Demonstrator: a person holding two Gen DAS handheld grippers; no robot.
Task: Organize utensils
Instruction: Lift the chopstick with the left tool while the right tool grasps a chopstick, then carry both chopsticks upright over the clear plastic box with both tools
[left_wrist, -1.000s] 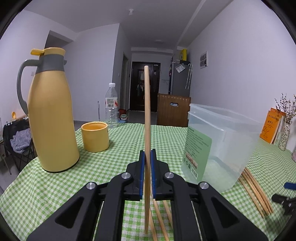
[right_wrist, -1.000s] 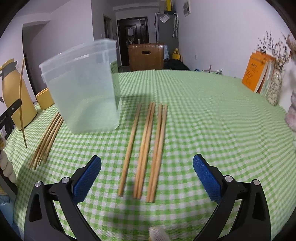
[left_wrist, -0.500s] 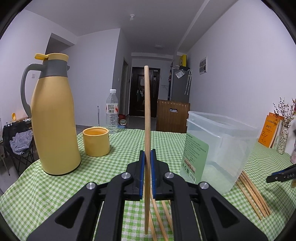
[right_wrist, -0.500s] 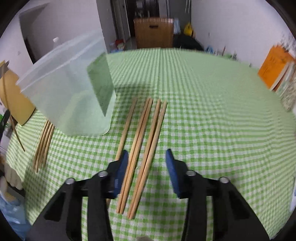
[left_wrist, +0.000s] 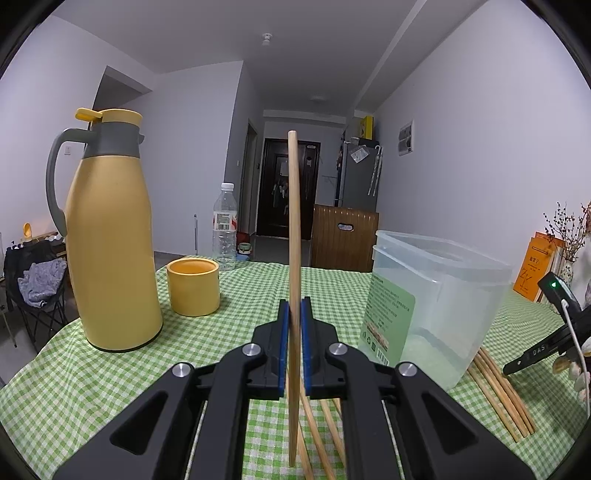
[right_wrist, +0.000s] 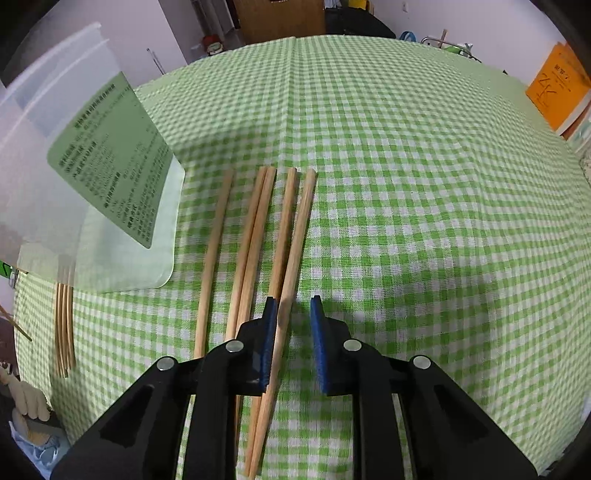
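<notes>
On the green-checked tabletop (right_wrist: 406, 184), my left tool (left_wrist: 294, 345) clamps one chopstick (left_wrist: 293, 236) upright beside the clear plastic container (left_wrist: 439, 295); my right tool (right_wrist: 291, 347) straddles, jaws apart, the rightmost lying chopstick (right_wrist: 295, 251).

Dim, cool indoor light, strong fisheye bending, dark vignetted corners, slight blur in right wrist view

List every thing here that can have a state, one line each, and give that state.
Left claw: shut on an upright chopstick.
Right claw: open, straddling the rightmost chopstick lying on the tablecloth.
Clear plastic container: upright, no lid.
Yellow thermos: upright, lid on.
Yellow cup: upright.
Water bottle: upright, capped.
</notes>
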